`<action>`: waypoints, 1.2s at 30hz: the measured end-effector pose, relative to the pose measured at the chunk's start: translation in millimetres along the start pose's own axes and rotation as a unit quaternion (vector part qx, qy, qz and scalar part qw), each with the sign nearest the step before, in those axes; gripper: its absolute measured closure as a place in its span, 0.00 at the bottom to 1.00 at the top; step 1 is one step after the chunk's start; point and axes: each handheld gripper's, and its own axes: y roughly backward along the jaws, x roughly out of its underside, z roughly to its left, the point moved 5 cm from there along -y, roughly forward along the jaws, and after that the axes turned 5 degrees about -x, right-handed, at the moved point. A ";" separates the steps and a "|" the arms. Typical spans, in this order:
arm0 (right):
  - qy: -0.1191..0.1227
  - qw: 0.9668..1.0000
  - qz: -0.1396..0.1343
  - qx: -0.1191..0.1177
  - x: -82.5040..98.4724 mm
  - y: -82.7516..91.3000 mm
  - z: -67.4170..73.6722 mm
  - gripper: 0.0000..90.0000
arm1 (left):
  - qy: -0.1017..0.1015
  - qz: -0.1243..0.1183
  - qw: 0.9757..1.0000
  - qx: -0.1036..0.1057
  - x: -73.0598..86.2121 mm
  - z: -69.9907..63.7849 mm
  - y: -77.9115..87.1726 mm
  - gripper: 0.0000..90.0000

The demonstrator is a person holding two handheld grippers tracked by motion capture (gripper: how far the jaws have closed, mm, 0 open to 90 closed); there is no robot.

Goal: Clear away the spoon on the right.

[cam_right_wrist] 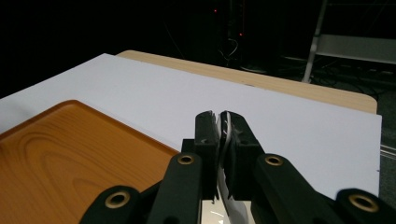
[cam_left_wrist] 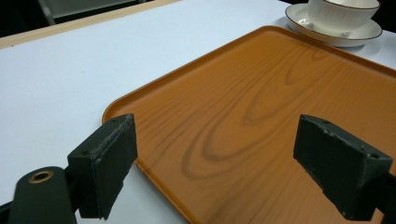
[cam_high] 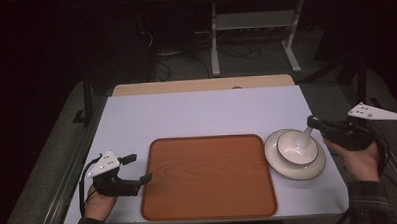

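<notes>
Spoon handle (cam_right_wrist: 226,140), pinched between right gripper (cam_right_wrist: 219,122) jaws

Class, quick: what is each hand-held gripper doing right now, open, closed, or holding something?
Left hand-held gripper: open, holding nothing, over the tray's near edge.
Right hand-held gripper: closed on the white spoon handle that rises from the bowl.

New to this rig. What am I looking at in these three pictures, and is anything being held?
No robot here: a person holds a two-jaw hand-held gripper in each hand. The high view looks down on the white table; each gripper view looks along that tool's own jaws. On the table lie a wooden tray and a plate with a bowl on it. The left hand-held gripper is open at the tray's edge, holding nothing. The right hand-held gripper is shut on the white handle of something resting in the bowl, likely a spoon.
</notes>
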 end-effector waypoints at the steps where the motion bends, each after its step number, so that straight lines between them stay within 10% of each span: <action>1: 0.001 1.000 -0.001 0.001 -1.7 0.5 1.3 0.93 | 0.000 0.000 1.000 0.000 0.1 0.0 0.0 0.14; 17: 0.019 0.999 -0.018 -0.038 -25.4 0.3 32.6 0.93 | -0.001 -0.001 1.000 -0.001 -0.1 -0.1 0.5 0.14; 36: 0.038 0.994 0.027 -0.100 -17.9 -38.6 72.0 0.93 | 0.000 -0.002 1.000 -0.001 0.0 0.5 1.1 0.14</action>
